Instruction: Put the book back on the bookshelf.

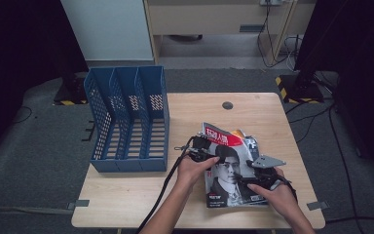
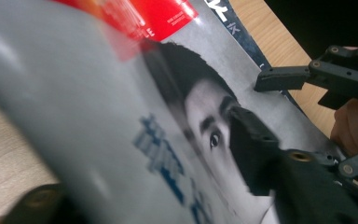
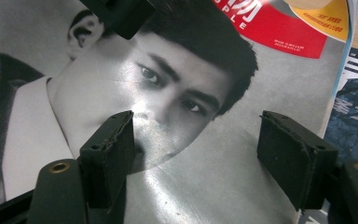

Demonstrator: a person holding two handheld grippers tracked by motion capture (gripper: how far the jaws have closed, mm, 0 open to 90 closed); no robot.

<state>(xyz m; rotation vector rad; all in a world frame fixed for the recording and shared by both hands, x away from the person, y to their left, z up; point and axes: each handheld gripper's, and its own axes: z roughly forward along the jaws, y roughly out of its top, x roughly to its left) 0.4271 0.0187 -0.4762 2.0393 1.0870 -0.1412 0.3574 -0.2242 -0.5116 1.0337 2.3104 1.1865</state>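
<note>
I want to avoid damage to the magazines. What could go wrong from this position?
1. The left gripper seems to grip only the edge of the top magazine, whose cover curls up in the left gripper view; it may crease or tear.
2. The right gripper is open over the cover, its fingers close to the paper; pushing down could scuff it.
3. The lower magazine lies loose underneath and may slide along.
</note>
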